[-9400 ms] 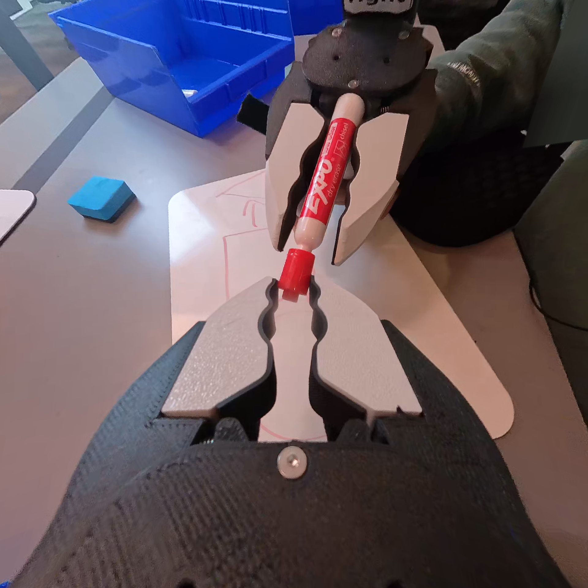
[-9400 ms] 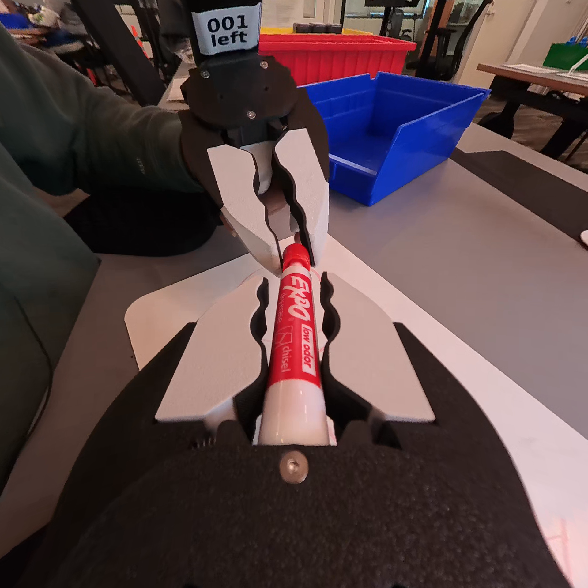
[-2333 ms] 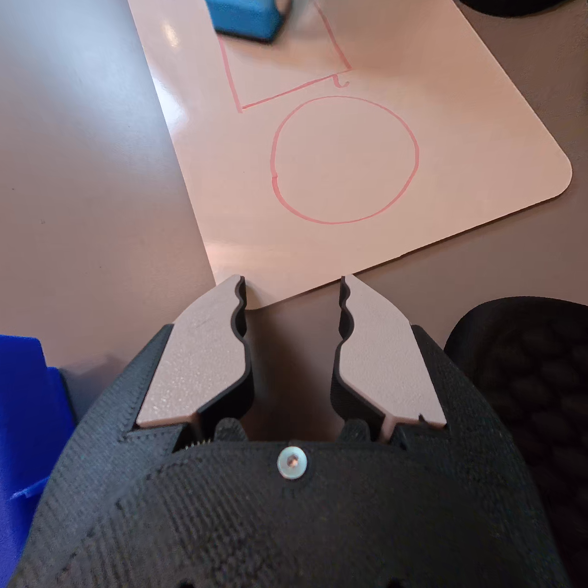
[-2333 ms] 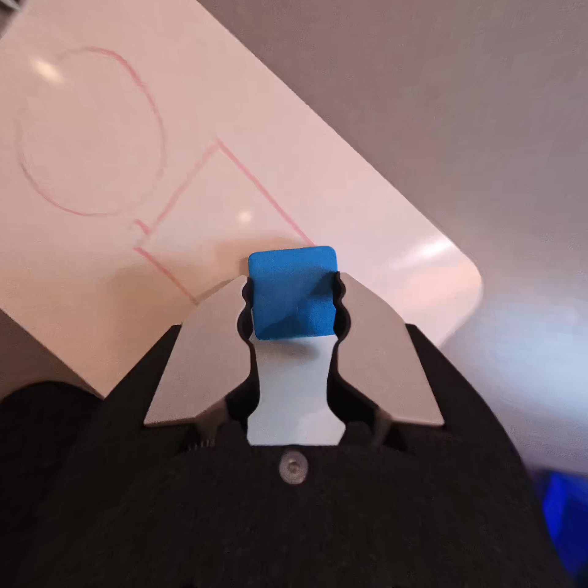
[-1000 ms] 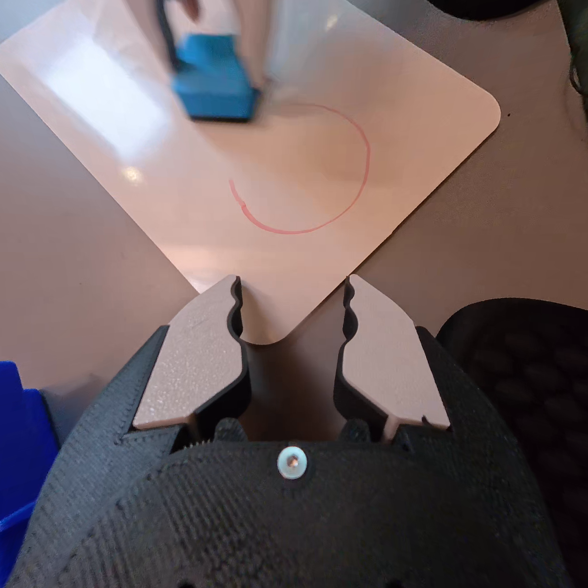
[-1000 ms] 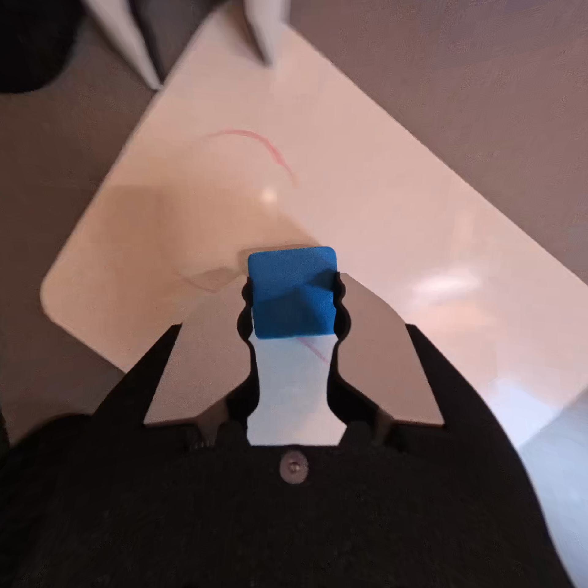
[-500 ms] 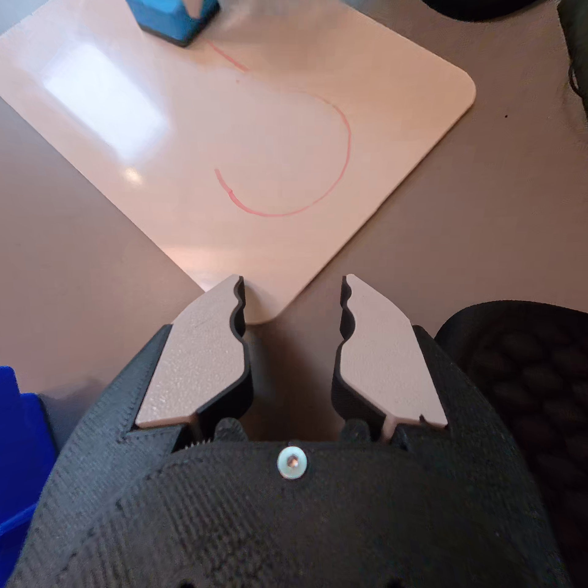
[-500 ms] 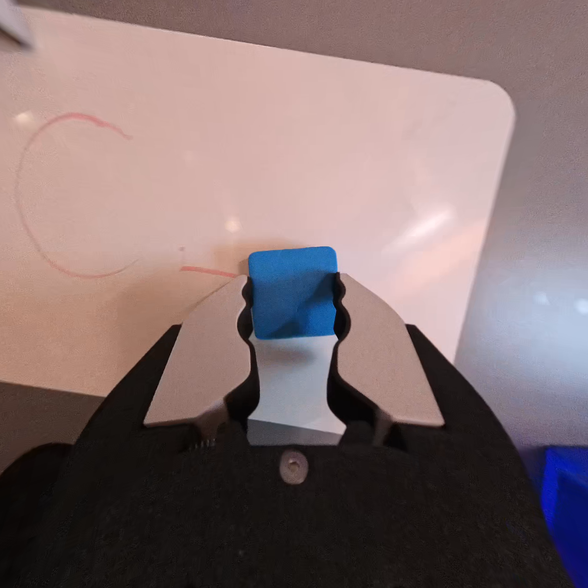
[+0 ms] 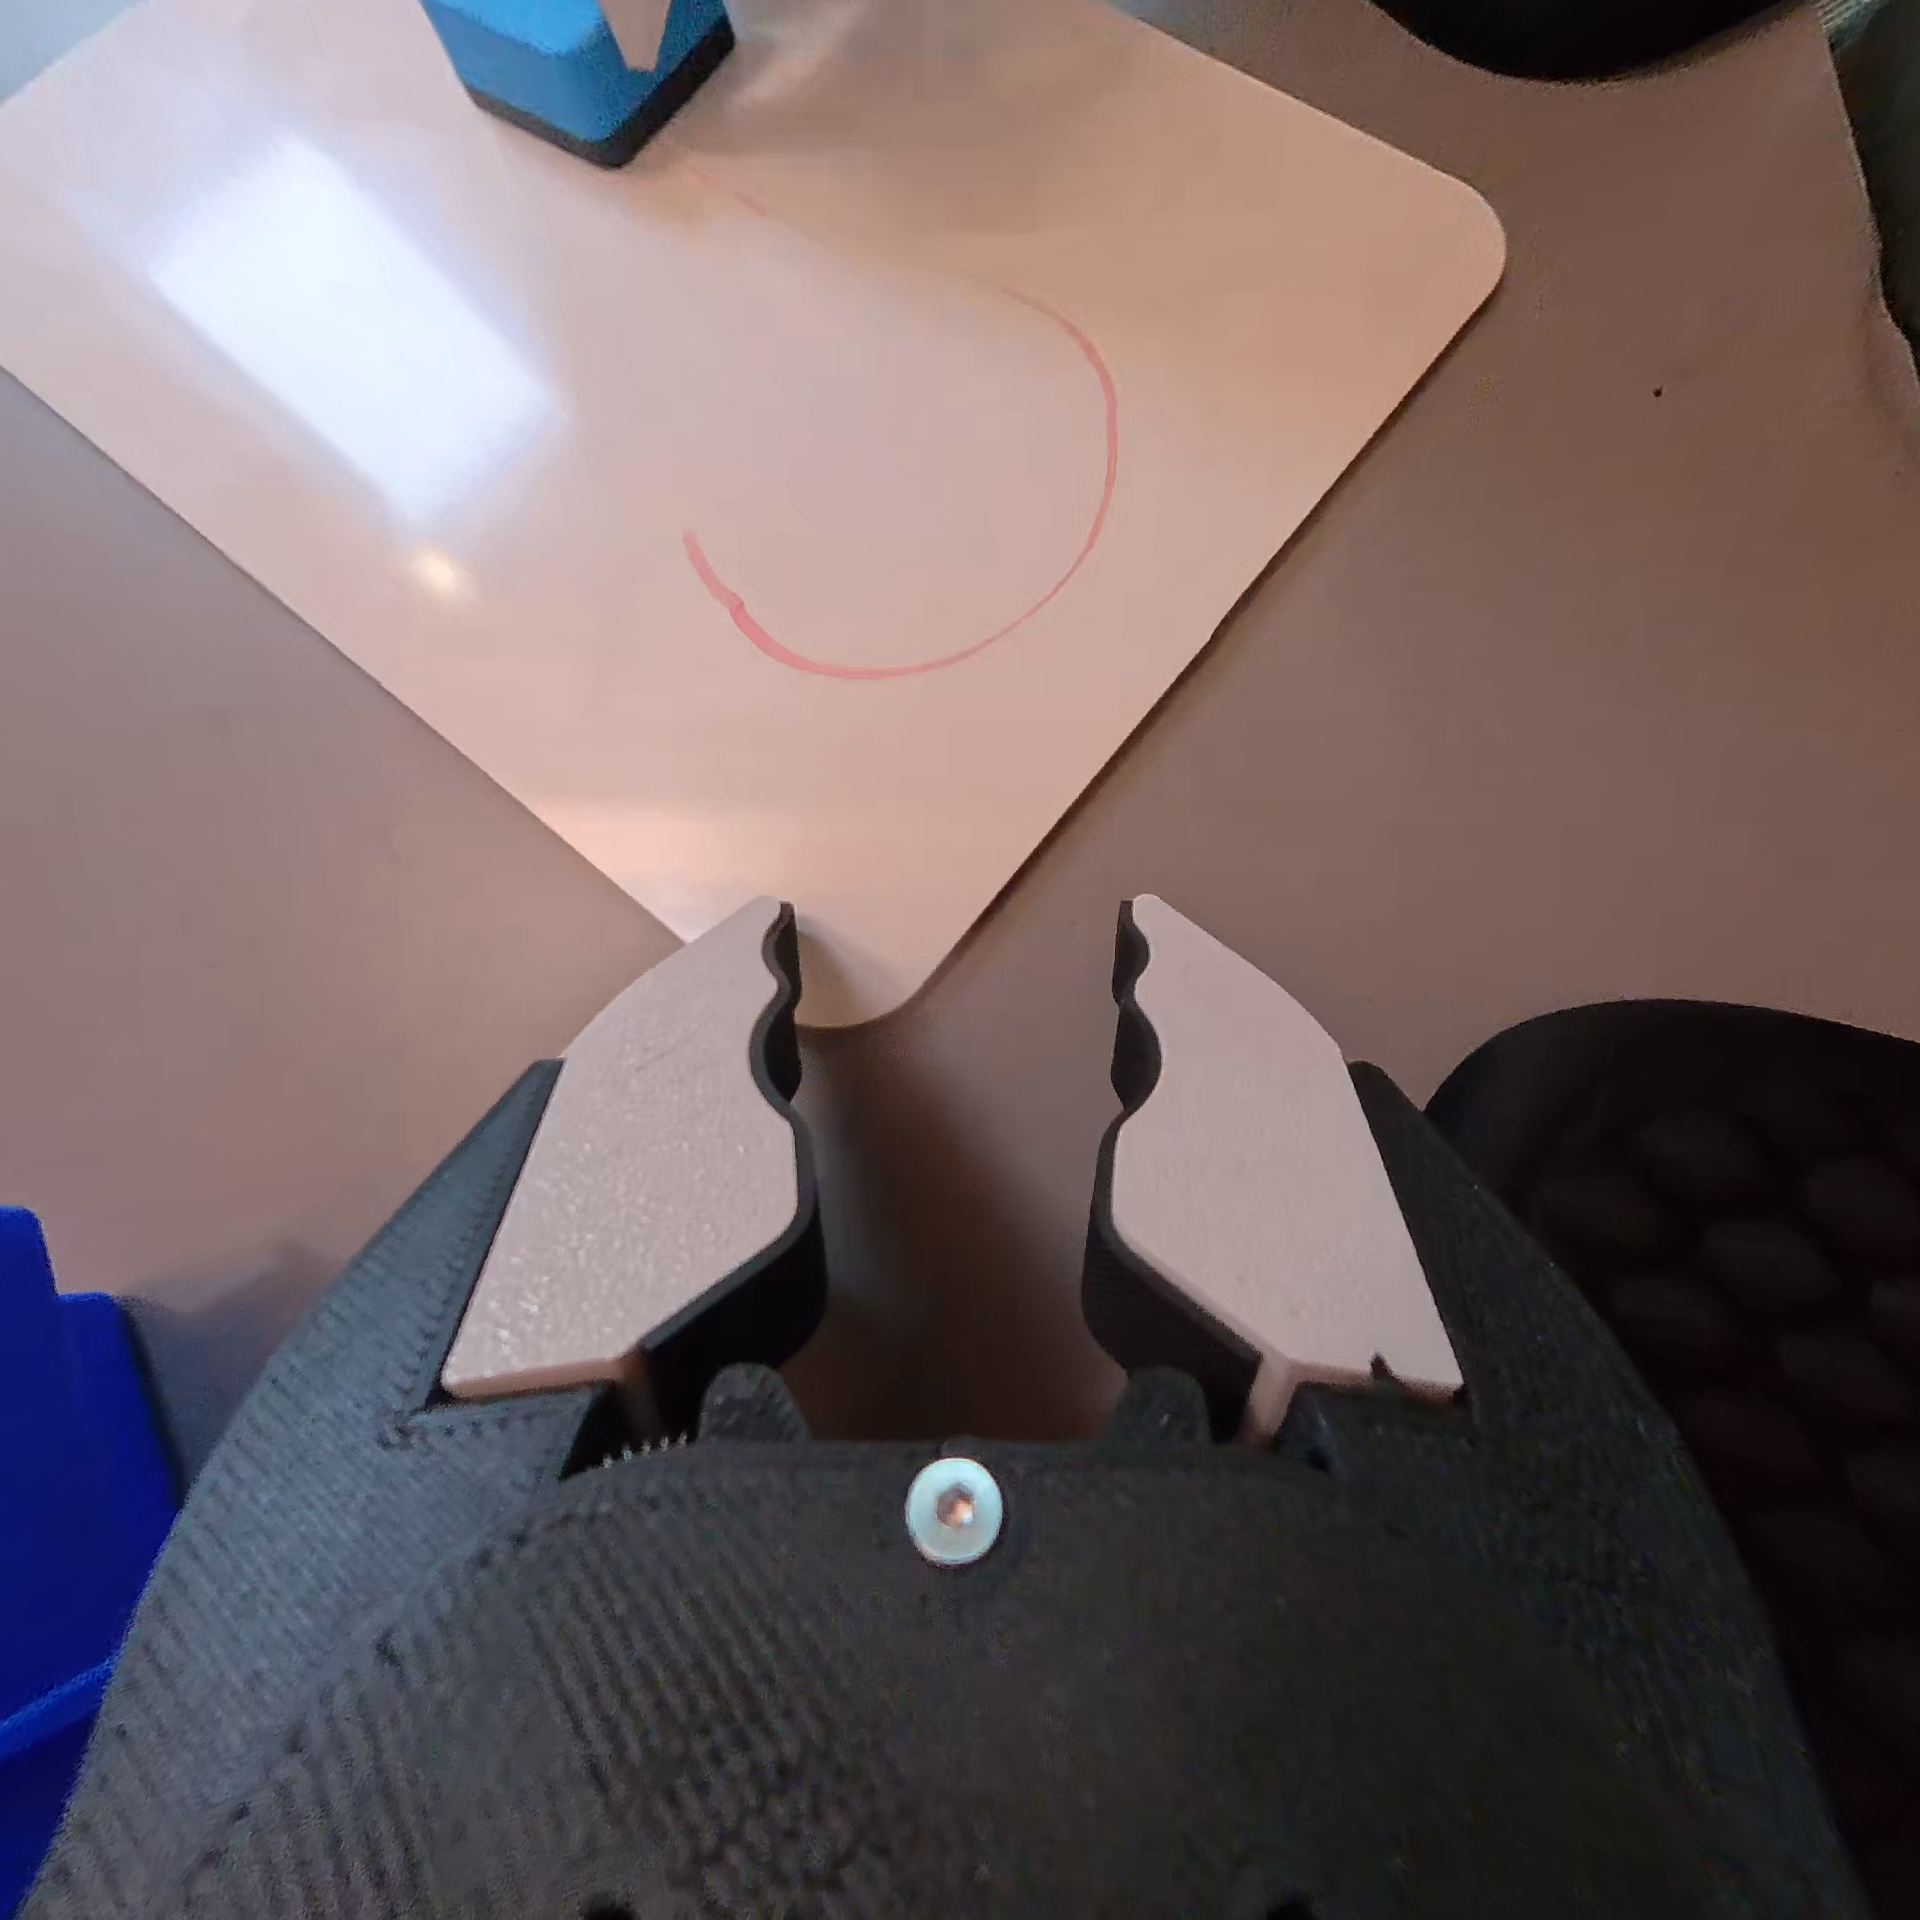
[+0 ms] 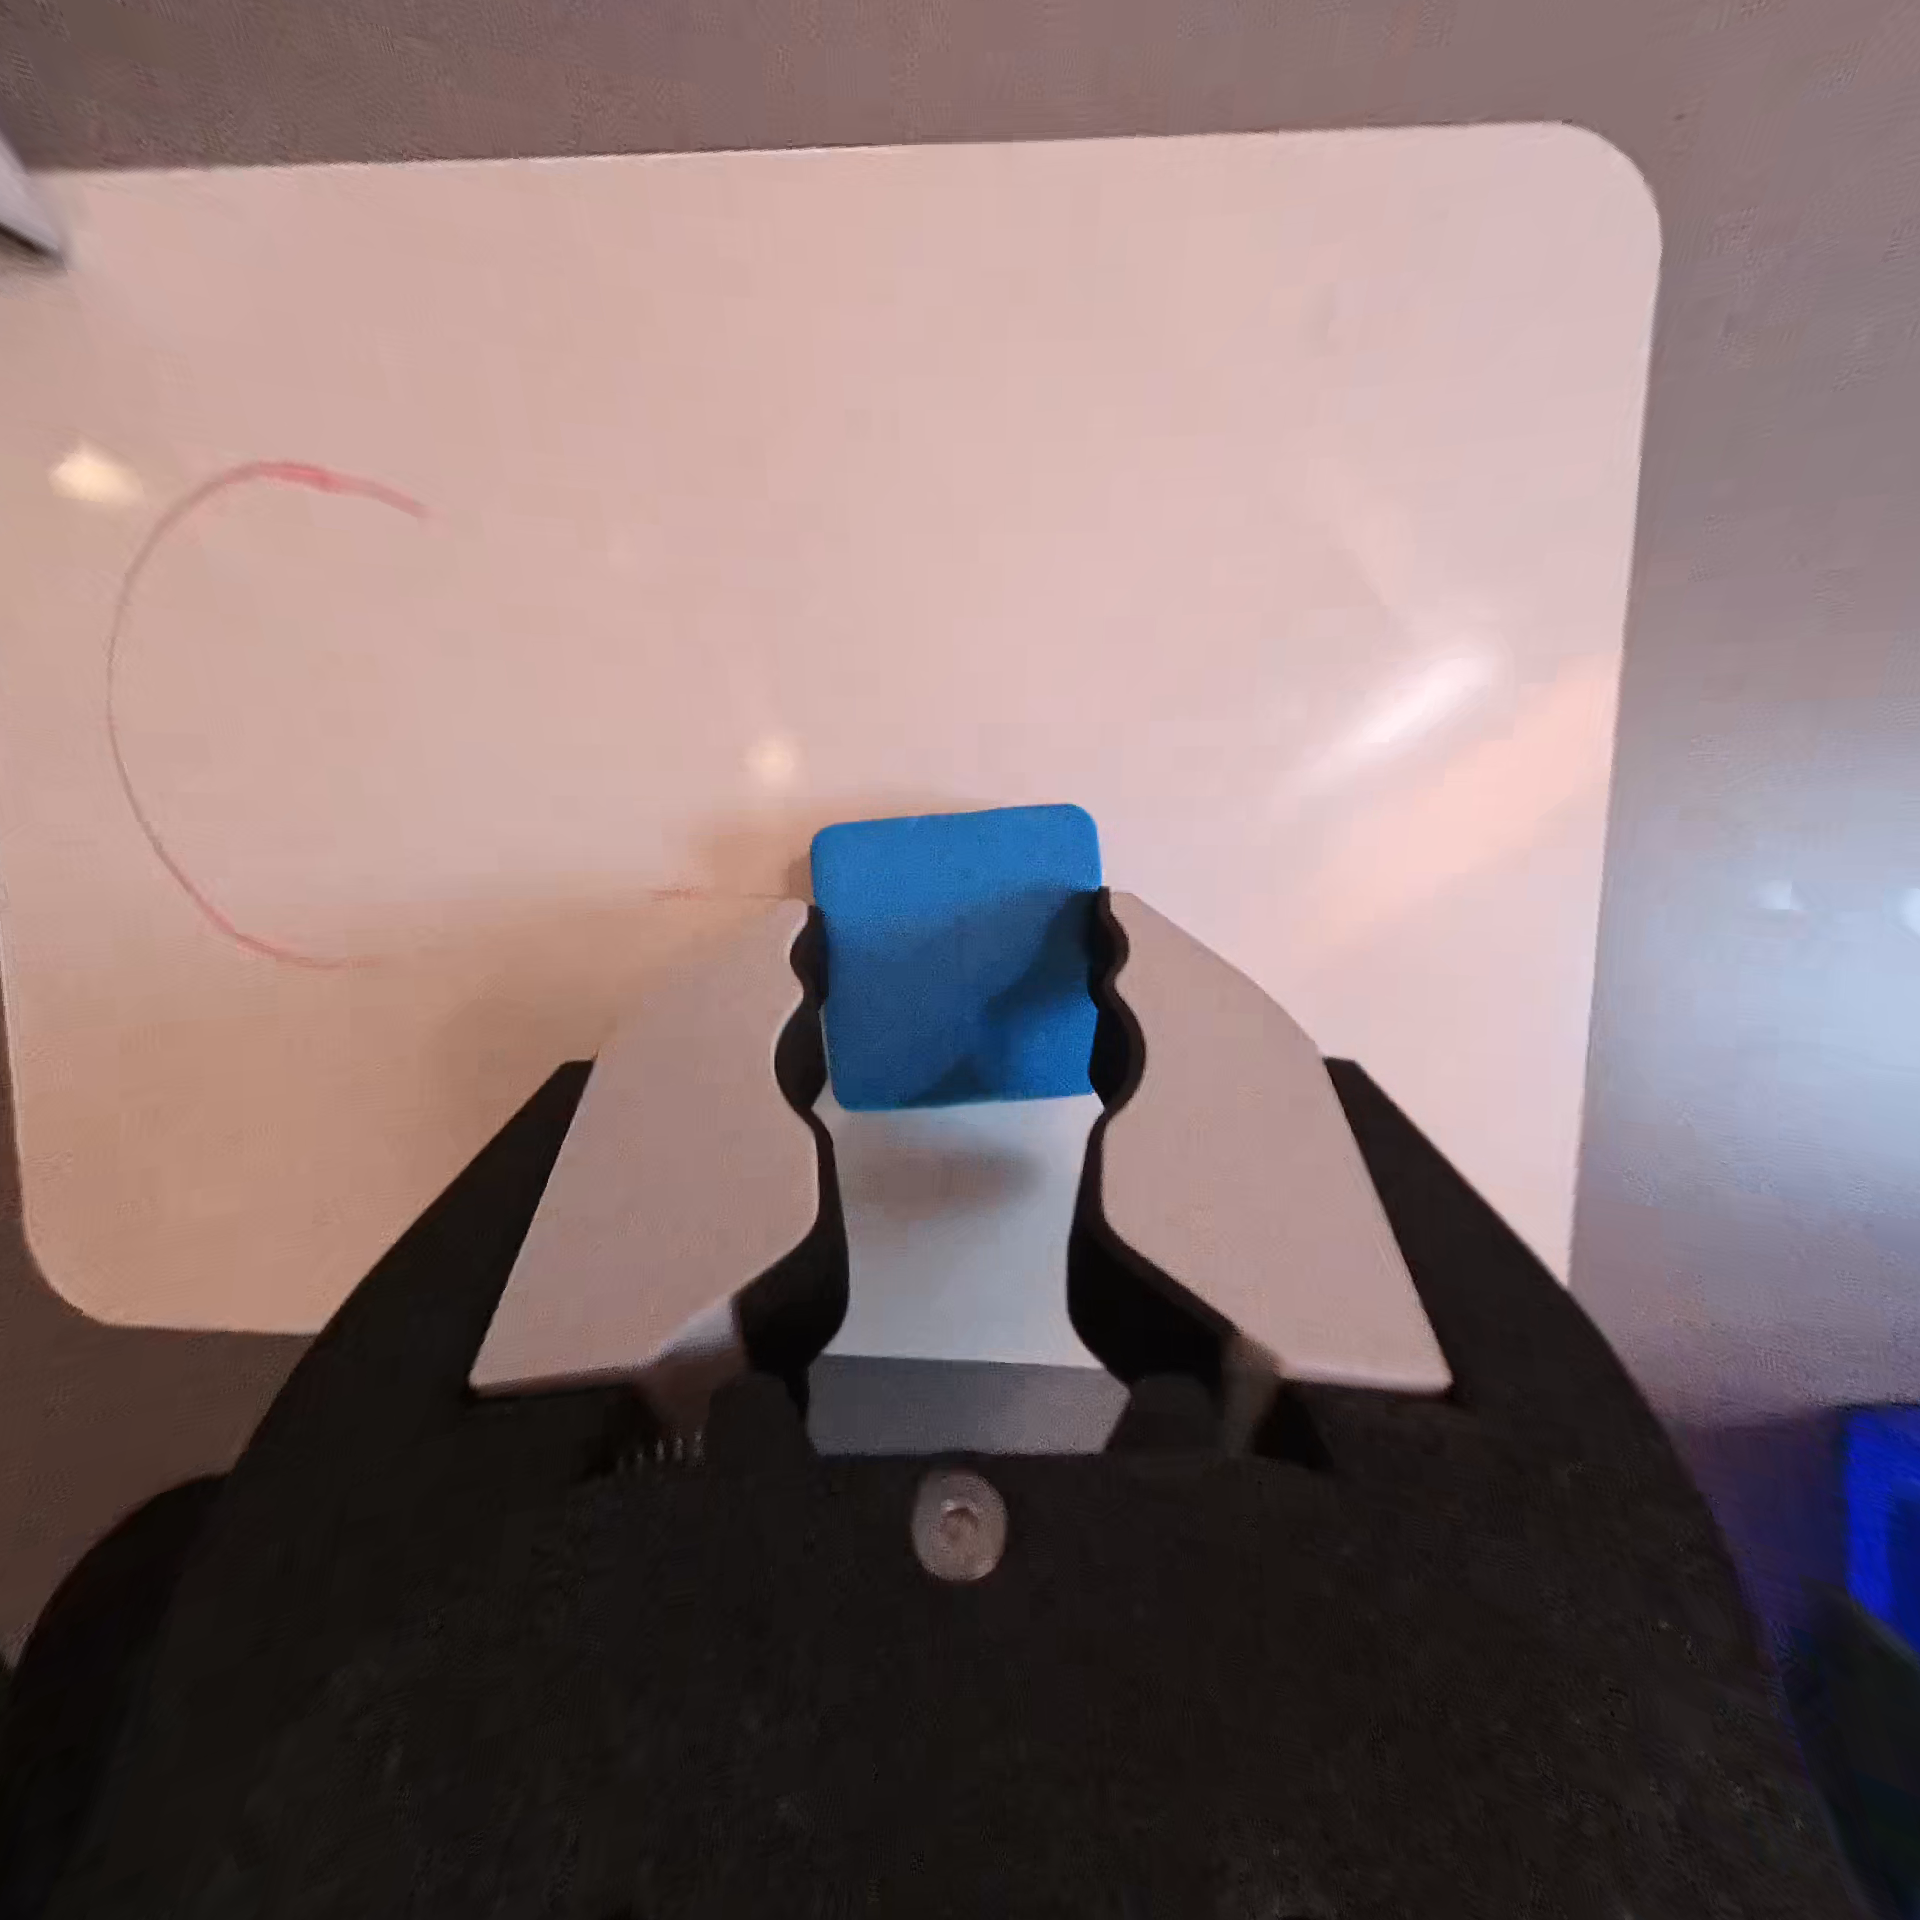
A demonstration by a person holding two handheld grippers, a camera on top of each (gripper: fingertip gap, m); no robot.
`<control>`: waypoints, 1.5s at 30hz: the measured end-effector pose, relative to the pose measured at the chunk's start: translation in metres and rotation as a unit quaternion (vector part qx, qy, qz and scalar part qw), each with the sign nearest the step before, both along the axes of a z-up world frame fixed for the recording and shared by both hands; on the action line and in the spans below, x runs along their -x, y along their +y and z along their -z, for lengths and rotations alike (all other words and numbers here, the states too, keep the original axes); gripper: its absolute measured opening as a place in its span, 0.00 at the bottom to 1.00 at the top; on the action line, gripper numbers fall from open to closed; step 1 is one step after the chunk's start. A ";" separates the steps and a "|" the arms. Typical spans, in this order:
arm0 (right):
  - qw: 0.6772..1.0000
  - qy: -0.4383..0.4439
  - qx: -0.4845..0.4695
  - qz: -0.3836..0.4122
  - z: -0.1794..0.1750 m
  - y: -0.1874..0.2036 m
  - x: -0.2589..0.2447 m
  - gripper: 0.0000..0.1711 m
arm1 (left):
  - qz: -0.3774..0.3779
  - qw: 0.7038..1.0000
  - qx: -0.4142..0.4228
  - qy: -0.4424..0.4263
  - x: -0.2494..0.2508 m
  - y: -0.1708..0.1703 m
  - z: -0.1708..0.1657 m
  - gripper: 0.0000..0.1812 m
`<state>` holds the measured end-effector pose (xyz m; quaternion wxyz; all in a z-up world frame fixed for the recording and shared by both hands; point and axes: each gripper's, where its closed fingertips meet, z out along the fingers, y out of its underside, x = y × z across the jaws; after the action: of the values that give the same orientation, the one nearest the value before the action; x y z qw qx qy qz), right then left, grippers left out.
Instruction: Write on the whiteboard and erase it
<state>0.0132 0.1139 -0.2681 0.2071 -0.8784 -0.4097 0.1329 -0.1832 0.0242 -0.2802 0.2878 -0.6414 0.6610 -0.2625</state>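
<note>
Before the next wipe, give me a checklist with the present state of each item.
1. Eraser grip: the right gripper is shut on the blue eraser, a finger on each side. Ok.
2. Eraser on the whiteboard: it sits low over the far part of the board; actual contact cannot be told.
3. Erasing finished: a red arc and a short red streak beside the eraser remain. Not ok.
4. Path to the arc: bare board lies between eraser and arc. Ok.
5. Left gripper: open, empty, its fingertip over the board's near corner; whether it pins the board cannot be told.
</note>
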 end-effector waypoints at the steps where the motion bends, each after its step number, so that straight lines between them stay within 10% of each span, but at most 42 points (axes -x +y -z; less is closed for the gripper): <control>1: 1.000 -0.002 -0.008 -0.006 0.000 0.001 0.004 0.29 | 0.000 1.000 0.000 -0.002 -0.001 0.000 0.000 0.32; 9: 0.957 0.019 -0.004 -0.289 -0.001 -0.144 0.141 0.29 | 0.003 1.000 0.000 -0.004 -0.003 -0.001 0.000 0.32; 17: 0.999 0.006 0.004 -0.048 0.000 -0.009 0.027 0.29 | -0.002 1.000 -0.003 -0.004 -0.005 -0.001 0.000 0.31; 23: 0.963 0.014 0.020 -0.269 -0.002 -0.135 0.114 0.29 | 0.021 1.000 -0.012 -0.002 -0.006 -0.007 0.000 0.23; 30: 0.988 0.001 0.034 -0.148 -0.002 -0.052 0.063 0.29 | 0.008 1.000 -0.024 0.000 -0.007 -0.003 -0.001 0.17; 35: 0.953 0.005 0.022 -0.303 -0.001 -0.137 0.108 0.29 | 0.006 1.000 -0.020 -0.002 -0.007 -0.002 -0.001 0.18; 40: 0.980 0.000 0.025 -0.198 -0.001 -0.078 0.071 0.29 | 0.005 1.000 -0.021 -0.001 -0.007 -0.002 -0.001 0.18; 45: 0.958 0.009 0.025 -0.287 -0.002 -0.138 0.090 0.29 | 0.005 1.000 -0.019 -0.002 -0.007 -0.002 -0.001 0.18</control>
<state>-0.0768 -0.0241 -0.2666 0.1416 -0.7279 -0.6388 0.2051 -0.1766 0.0220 -0.2795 0.2998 -0.6317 0.6688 -0.2525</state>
